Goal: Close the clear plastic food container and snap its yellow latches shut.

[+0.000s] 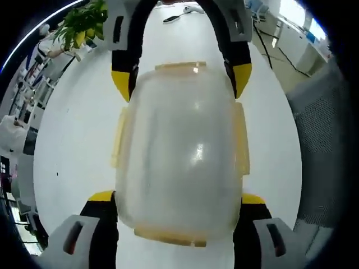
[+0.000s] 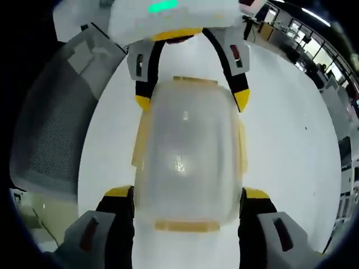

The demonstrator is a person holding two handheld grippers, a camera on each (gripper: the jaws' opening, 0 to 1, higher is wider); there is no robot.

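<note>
In the left gripper view my left hand-held gripper (image 1: 178, 197) stands spread wide, its yellow-tipped black jaws flanking the near end of the frosted, rounded plastic container (image 1: 180, 151) on the smooth white counter (image 1: 73, 140), while my right hand-held gripper (image 1: 180, 78) straddles the far end. In the right gripper view the right hand-held gripper (image 2: 187, 193) brackets the container's (image 2: 188, 157) near end just as widely, pale yellow latches (image 2: 188, 226) lining the rim; whether the jaws actually touch it I cannot tell.

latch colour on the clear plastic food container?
Pale translucent yellow latches around the frosted clear plastic food container; clearest in the right gripper view.
</note>
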